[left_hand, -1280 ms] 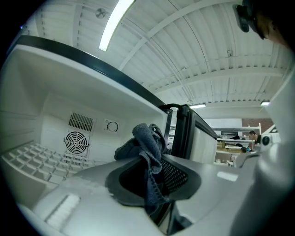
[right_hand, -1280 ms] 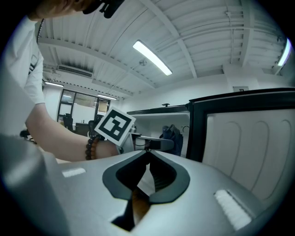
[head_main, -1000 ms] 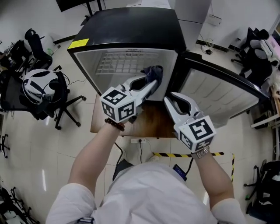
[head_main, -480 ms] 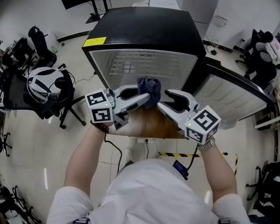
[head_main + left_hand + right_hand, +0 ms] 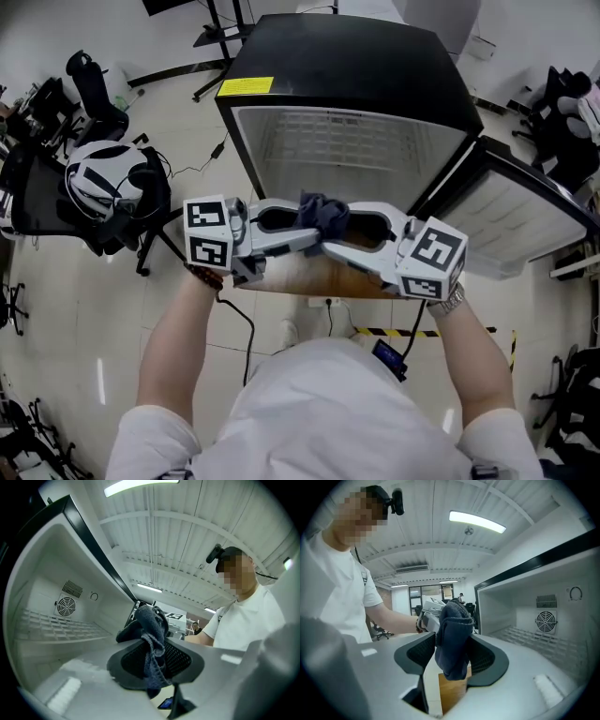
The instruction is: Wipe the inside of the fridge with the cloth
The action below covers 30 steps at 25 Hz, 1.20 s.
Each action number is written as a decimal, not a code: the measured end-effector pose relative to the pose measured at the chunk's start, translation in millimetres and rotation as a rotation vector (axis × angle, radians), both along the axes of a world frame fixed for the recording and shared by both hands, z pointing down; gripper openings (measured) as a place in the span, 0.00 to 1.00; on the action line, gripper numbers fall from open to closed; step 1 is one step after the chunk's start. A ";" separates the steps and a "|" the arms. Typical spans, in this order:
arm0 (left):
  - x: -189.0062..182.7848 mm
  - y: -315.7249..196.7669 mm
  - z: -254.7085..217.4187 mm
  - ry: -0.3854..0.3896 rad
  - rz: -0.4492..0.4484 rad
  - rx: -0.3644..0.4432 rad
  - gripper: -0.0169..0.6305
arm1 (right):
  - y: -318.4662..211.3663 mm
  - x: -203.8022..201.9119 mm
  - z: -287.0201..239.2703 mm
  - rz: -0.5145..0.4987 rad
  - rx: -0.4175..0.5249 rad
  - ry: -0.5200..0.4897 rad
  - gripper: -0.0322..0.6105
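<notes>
The dark blue cloth [image 5: 322, 214] hangs bunched in front of the open fridge [image 5: 281, 150], over the wooden table [image 5: 309, 272]. My left gripper [image 5: 311, 230] points right and is shut on the cloth [image 5: 150, 634], which is pinched between its black pads. My right gripper [image 5: 336, 234] points left, tip to tip with the left one. Its jaws stand wide open around the same cloth [image 5: 452, 639], which dangles between the pads without being squeezed. The fridge is white inside, with a wire shelf [image 5: 347, 141] and a fan vent [image 5: 546, 620] on the back wall.
The fridge door [image 5: 525, 220] stands swung open at the right. Office chairs, one with a white helmet [image 5: 103, 178], crowd the left. Black-and-yellow tape [image 5: 469, 330] marks the floor below the table. More chairs stand at the far right [image 5: 562, 122].
The left gripper has pulled the cloth back out of the fridge and turned to the right. The right gripper has swung in from the right, opened its jaws and come round the cloth.
</notes>
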<state>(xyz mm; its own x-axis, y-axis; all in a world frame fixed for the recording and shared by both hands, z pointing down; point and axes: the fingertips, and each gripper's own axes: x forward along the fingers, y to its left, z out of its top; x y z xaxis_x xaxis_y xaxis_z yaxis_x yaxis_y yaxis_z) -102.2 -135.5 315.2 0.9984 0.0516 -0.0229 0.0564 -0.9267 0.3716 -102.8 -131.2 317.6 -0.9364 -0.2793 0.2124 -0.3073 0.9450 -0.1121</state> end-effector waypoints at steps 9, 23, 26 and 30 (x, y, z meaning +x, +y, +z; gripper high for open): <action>-28.1 1.9 7.8 -0.032 0.021 -0.026 0.18 | 4.0 -29.4 4.9 -0.060 -0.020 0.003 0.27; -86.4 -37.2 41.7 -0.185 -0.282 0.135 0.34 | -20.5 -68.5 37.0 0.115 0.065 0.042 0.18; -102.6 -52.7 53.5 -0.217 -0.401 0.178 0.34 | -34.0 -72.6 53.8 0.198 0.107 0.069 0.18; -120.1 -73.5 64.6 -0.249 -0.566 0.219 0.34 | -54.4 -70.8 80.5 0.315 0.115 0.090 0.18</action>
<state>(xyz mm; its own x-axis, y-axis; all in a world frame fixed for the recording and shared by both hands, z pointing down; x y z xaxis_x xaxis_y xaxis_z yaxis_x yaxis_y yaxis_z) -222.3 -209.0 379.9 0.8469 -0.5058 0.1640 -0.5252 -0.8439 0.1096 -173.6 -185.6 398.1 -0.7793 -0.5786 0.2406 -0.5898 0.8070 0.0303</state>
